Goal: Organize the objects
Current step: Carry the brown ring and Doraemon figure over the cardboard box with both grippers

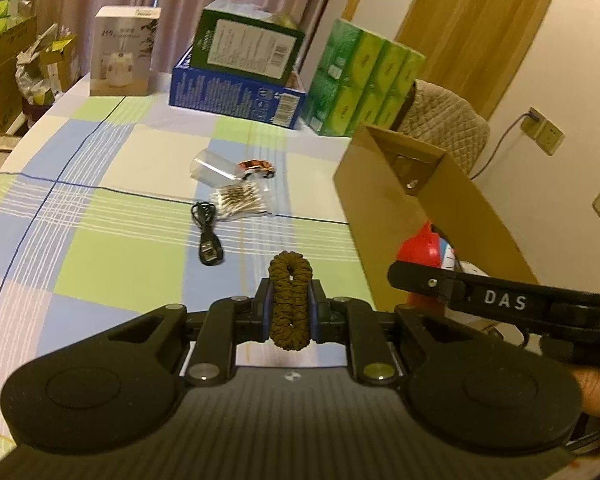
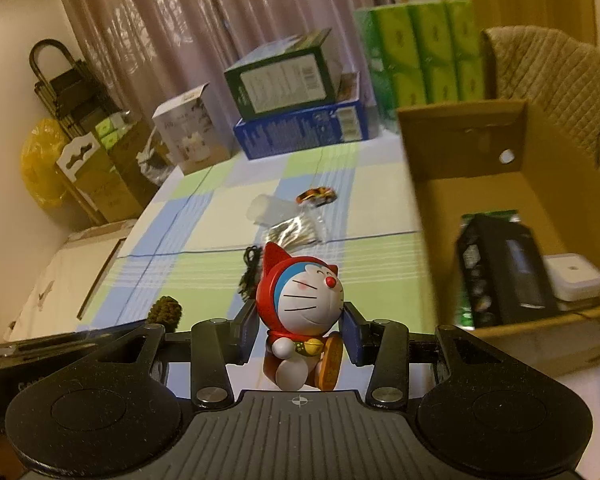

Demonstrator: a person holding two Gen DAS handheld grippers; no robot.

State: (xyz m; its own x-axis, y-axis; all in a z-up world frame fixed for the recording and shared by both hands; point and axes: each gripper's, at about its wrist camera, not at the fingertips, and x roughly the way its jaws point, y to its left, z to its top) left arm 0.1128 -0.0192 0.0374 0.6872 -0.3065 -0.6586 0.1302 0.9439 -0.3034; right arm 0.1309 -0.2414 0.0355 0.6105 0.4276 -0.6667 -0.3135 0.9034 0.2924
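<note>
My left gripper (image 1: 291, 300) is shut on a brown scrunchie (image 1: 291, 280), held upright between the pads above the checked tablecloth (image 1: 112, 264). My right gripper (image 2: 300, 332) is shut on a cat figurine in a red hood (image 2: 304, 304), just left of an open cardboard box (image 2: 464, 148). In the left wrist view the same box (image 1: 396, 208) stands at the right, and the figurine (image 1: 418, 250) shows red beside it. Loose on the table lie a black cable (image 1: 208, 236), a bag of cotton swabs (image 1: 242, 198), a toy car (image 1: 258, 167) and a clear plastic case (image 1: 210, 166).
Inside the cardboard box are a black and green package (image 2: 500, 268) and a white block (image 2: 572, 276). At the table's far end stand a white carton (image 1: 122, 52), a green box (image 1: 248, 40) on a blue box (image 1: 236, 96), and green tissue packs (image 1: 364, 80). A quilted chair (image 1: 444, 128) is behind.
</note>
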